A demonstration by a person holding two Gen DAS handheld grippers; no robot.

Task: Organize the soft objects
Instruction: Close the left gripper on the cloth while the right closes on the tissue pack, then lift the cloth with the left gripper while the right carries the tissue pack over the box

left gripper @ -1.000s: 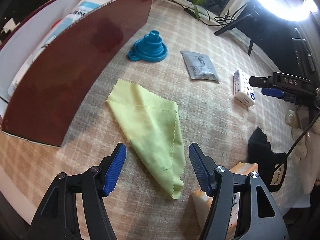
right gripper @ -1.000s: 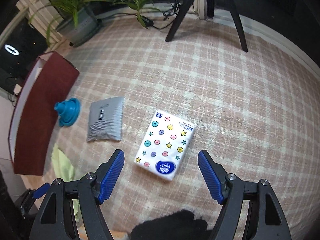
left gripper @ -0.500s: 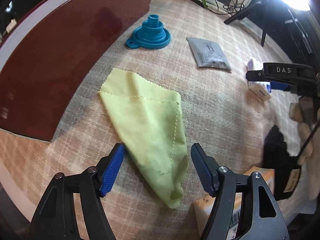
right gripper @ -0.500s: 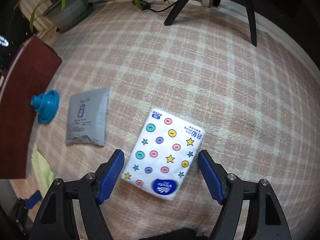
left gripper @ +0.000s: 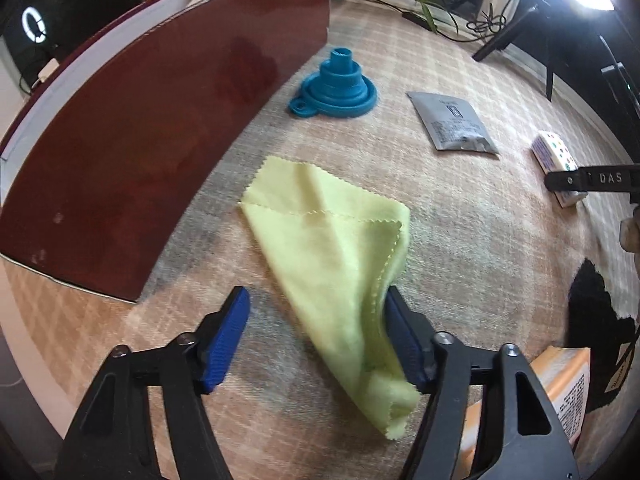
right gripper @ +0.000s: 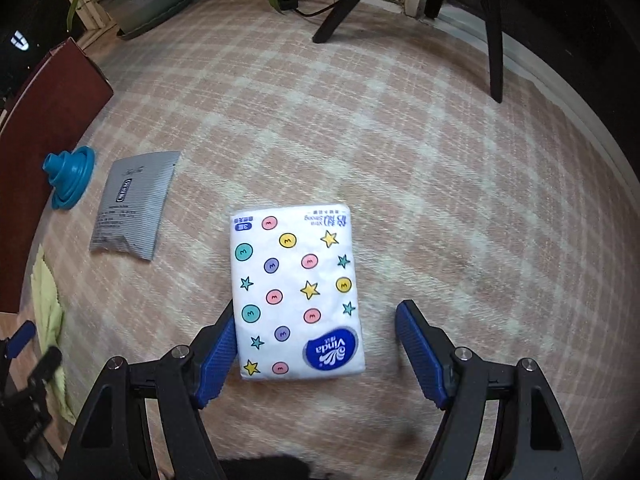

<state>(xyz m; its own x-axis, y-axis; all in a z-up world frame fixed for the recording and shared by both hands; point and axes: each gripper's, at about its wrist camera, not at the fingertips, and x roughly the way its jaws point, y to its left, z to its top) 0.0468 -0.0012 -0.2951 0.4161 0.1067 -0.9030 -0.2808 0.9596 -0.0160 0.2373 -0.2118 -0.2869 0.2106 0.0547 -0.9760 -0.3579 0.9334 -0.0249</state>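
A folded yellow-green cloth (left gripper: 332, 248) lies on the checked table cover. Its near end sits between the fingers of my left gripper (left gripper: 315, 295), whose jaws are closing. The right pad touches the cloth's bunched edge; the left pad stands apart from it. In the right wrist view, a white tissue pack (right gripper: 296, 288) with coloured dots and stars lies flat. My right gripper (right gripper: 318, 312) straddles its near end, open. Its left pad is at the pack's edge and its right pad stands well clear. The same pack (left gripper: 554, 152) shows far right in the left wrist view.
A dark red open box (left gripper: 140, 140) stands to the left. A blue funnel (left gripper: 338, 88) and a grey sachet (left gripper: 454, 122) lie beyond the cloth. A black soft item (left gripper: 596, 320) and an orange pack (left gripper: 560, 392) are at the right. Tripod legs (right gripper: 492, 40) stand at the back.
My left gripper has come in around the cloth's near end and its jaws have narrowed. My right gripper has sunk over the tissue pack, which now lies between its fingers.
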